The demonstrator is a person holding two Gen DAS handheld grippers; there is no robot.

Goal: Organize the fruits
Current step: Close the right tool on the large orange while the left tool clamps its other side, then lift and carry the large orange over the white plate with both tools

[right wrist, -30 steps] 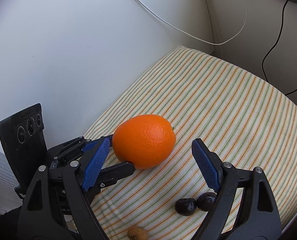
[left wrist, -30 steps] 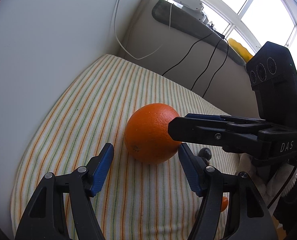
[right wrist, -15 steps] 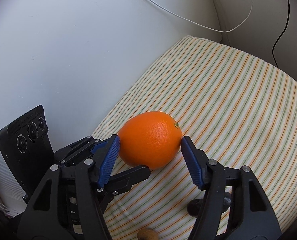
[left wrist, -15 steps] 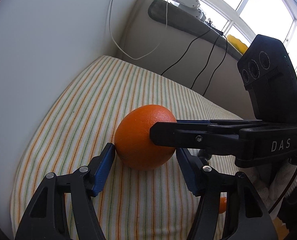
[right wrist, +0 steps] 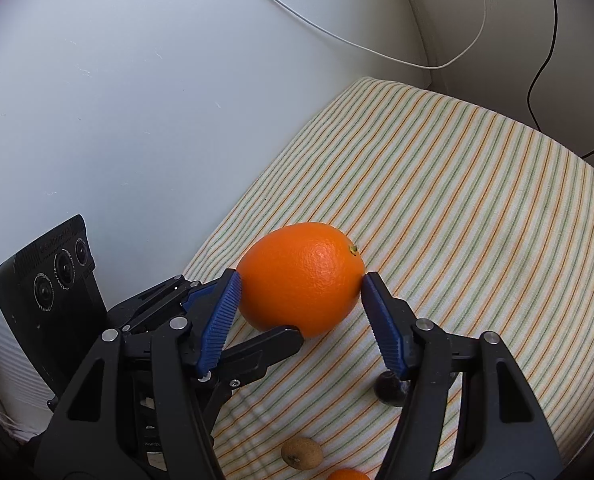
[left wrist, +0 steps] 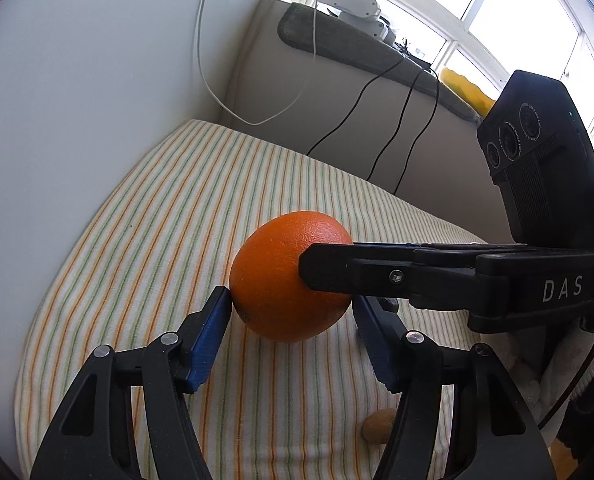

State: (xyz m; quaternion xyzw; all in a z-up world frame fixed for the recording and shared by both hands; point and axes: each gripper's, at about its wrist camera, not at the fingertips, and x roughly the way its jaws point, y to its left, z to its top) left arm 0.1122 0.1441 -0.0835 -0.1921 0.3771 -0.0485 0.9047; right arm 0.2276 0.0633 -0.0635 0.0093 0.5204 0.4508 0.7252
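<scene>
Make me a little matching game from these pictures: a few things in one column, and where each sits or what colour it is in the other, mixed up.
Things:
1. orange
2. small brown fruit
3. dark fruit
4. white cable

Places:
A. hangs along the wall behind the striped cloth
B. partly hidden behind the right tool's finger
C. gripped from two sides at once, by both tools
D. lies alone on the cloth near the bottom edge of the right view

Pairs: 1-C, 2-D, 3-B, 4-A
</scene>
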